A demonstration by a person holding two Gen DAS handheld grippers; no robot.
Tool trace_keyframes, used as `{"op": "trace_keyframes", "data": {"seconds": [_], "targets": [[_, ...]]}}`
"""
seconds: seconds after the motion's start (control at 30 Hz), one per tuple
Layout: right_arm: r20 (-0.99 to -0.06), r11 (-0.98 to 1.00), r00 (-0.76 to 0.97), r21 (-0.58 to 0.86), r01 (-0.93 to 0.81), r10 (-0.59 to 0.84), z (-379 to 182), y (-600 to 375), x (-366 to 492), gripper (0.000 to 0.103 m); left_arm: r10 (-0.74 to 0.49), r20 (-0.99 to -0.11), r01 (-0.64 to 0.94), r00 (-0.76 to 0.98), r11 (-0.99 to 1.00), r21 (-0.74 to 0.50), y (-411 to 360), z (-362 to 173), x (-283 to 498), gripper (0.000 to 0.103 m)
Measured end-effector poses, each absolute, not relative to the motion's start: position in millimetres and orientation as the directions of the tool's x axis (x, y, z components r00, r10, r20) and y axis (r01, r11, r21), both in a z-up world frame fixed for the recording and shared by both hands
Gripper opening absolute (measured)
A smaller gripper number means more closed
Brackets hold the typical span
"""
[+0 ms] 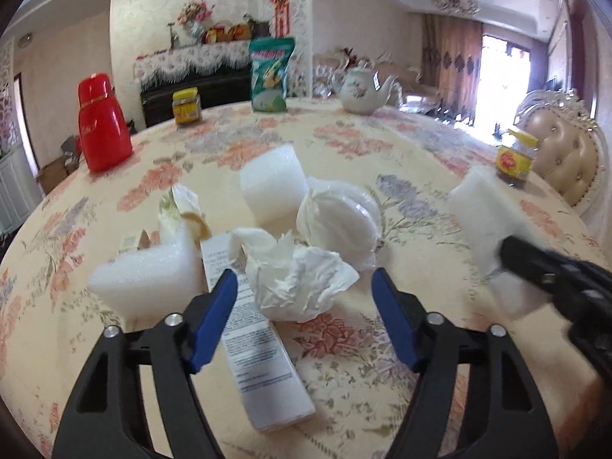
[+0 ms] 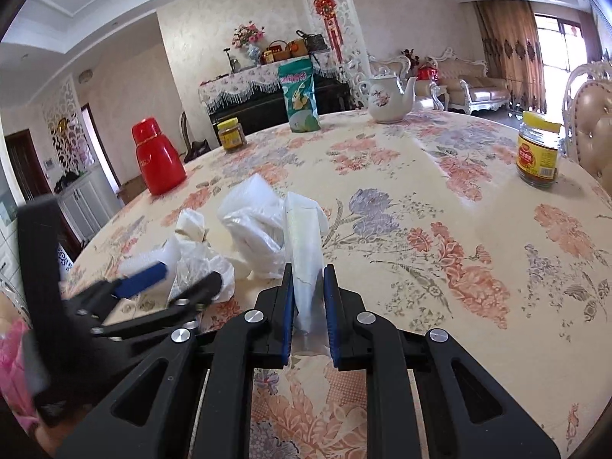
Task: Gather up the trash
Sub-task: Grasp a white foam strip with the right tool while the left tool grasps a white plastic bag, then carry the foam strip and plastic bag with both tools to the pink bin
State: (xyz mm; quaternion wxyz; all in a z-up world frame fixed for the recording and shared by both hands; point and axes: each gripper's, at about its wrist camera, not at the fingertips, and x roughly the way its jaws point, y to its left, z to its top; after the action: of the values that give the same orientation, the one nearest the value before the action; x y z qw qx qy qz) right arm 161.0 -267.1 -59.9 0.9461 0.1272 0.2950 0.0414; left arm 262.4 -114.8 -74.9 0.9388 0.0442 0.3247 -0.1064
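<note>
A pile of trash lies on the floral tablecloth [image 1: 344, 145]. A crumpled white tissue [image 1: 298, 279] sits between the fingers of my open left gripper [image 1: 304, 287]. Around it lie a white printed box [image 1: 260, 355], a foam block [image 1: 145, 279], a second foam block [image 1: 271, 187], a clear plastic bag [image 1: 340, 222] and a torn wrapper [image 1: 183, 210]. My right gripper [image 2: 309, 287] is shut on a white foam sheet [image 2: 304, 237], held above the table right of the pile. It also shows in the left wrist view [image 1: 485, 218].
A red thermos [image 1: 101, 122], two yellow-lidded jars [image 1: 186, 107] [image 1: 516, 158], a green snack bag [image 1: 269, 72] and a floral teapot [image 1: 361, 90] stand around the far table edge. A padded chair [image 1: 566, 160] is at the right.
</note>
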Motion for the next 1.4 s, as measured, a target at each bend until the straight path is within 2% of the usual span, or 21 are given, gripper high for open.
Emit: {"op": "trace_keyframes", "data": {"seconds": [0.13,0.2,0.23,0.27,0.3,0.37,0.8,1.0,1.4], "targets": [[-0.538,0.959,0.827,0.284,-0.004,0.162,-58,-270,160,0.016,-0.122,-0.648,0.196,0.752,0.98,0.043,-123,-79,276,0.064],[-0.534,0.957,0.829,0.289,-0.005,0.166,-57,-271,160,0.016,-0.111,-0.665,0.184,0.739,0.982,0.041,-125,-82,282,0.048],[-0.536,0.957,0.828,0.289,-0.005,0.166,-57,-271,160,0.016,-0.119,-0.683,0.189,0.721,0.982,0.029,-125,-85,286,0.026],[-0.536,0.957,0.827,0.289,-0.005,0.166,-57,-272,161,0.016,-0.12,-0.693,0.19,0.711,0.982,0.025,-124,-87,287,0.018],[-0.537,0.956,0.826,0.293,-0.005,0.169,-58,-272,161,0.016,-0.12,-0.696,0.188,0.708,0.982,0.022,-123,-88,287,0.018],[-0.537,0.956,0.826,0.294,-0.009,0.173,-58,-272,160,0.016,-0.144,-0.666,0.197,0.732,0.98,0.004,-118,-82,278,0.01],[-0.538,0.961,0.821,0.273,-0.043,0.189,-59,-264,159,0.016,-0.192,-0.544,0.21,0.817,0.977,-0.031,-89,-45,209,0.008],[-0.547,0.961,0.809,0.266,-0.074,0.214,-63,-254,159,0.016,-0.164,-0.515,0.166,0.842,0.985,-0.043,-60,-37,174,0.008],[-0.558,0.953,0.776,0.236,-0.19,0.293,-70,-223,156,0.016,-0.047,-0.461,0.073,0.886,0.997,0.037,-9,-38,107,0.008]]}}
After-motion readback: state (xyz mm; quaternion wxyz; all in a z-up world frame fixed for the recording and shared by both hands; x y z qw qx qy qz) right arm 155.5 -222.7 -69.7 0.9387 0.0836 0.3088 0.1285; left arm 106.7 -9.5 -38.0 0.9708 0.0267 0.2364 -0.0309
